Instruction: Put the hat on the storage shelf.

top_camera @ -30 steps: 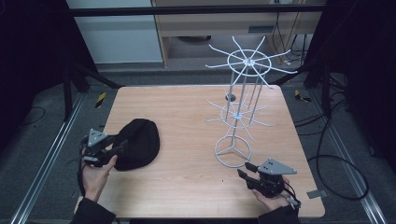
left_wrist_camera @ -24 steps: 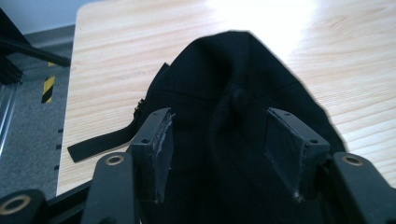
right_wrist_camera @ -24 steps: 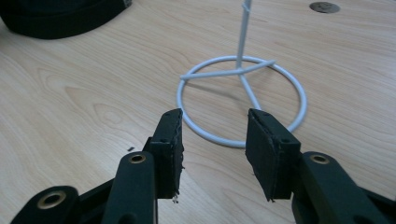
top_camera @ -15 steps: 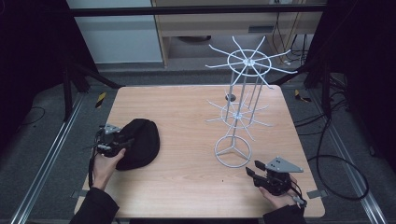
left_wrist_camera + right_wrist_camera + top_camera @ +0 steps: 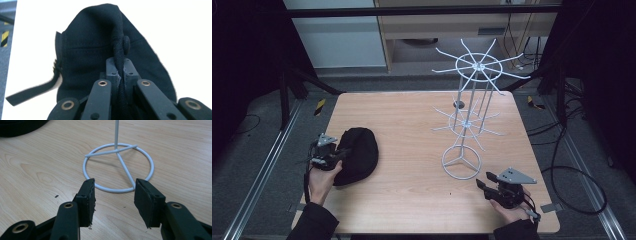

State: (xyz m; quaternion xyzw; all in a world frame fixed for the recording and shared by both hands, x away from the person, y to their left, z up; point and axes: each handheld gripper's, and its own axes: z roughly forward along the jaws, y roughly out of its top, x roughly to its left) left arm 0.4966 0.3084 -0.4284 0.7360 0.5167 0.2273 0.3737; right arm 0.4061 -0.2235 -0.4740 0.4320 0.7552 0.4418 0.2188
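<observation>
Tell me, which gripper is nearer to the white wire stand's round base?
Right. The right gripper sits just before the stand's base ring, jaws open; the left gripper is across the table, pinching the black cap.

Black fabric cap [image 5: 356, 155] with top button lies crumpled on the light wooden table's [image 5: 412, 130] left side, crown fold pinched.

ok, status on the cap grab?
Left hand-held gripper just closed, pinching black cap fabric. Right hand-held gripper open before wire rack base. Nothing blocking.
</observation>
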